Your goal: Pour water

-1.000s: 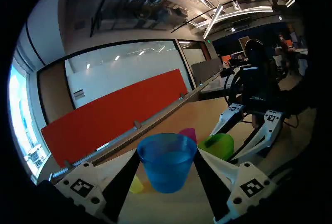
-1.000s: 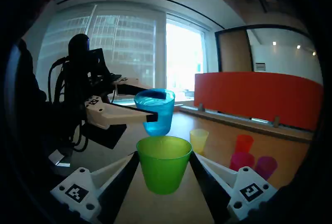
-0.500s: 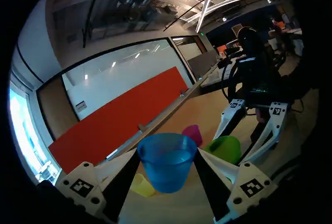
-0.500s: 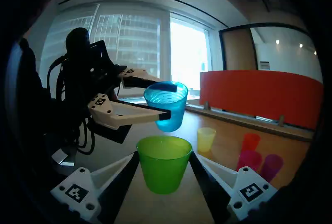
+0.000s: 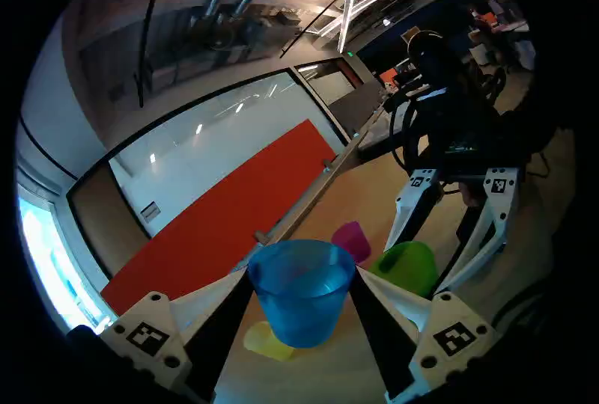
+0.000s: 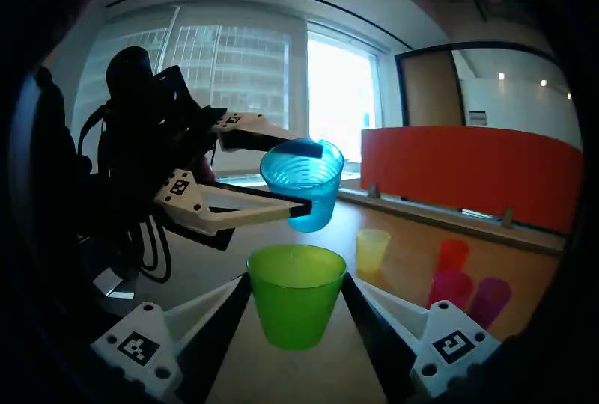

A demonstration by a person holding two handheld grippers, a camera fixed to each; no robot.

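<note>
My left gripper (image 5: 301, 301) is shut on a blue translucent cup (image 5: 301, 295) with water in its lower part. In the right gripper view the same blue cup (image 6: 303, 183) hangs tilted toward the camera, just above and behind the green cup, with the left gripper (image 6: 299, 179) shut on it. My right gripper (image 6: 296, 307) is shut on a green cup (image 6: 295, 301), held upright above the wooden table (image 6: 389, 284). In the left gripper view the green cup (image 5: 408, 265) sits between the right gripper's white fingers (image 5: 483, 232), lower and to the right.
On the table stand a yellow cup (image 6: 372, 250), an orange cup (image 6: 452, 254), a pink cup (image 6: 448, 286) and a purple cup (image 6: 490, 298). An orange partition (image 6: 472, 176) runs along the table's far edge. Bright windows lie behind the left gripper.
The left gripper has risen and tilted the blue cup further toward the green cup. The green cup has stayed nearly still.
</note>
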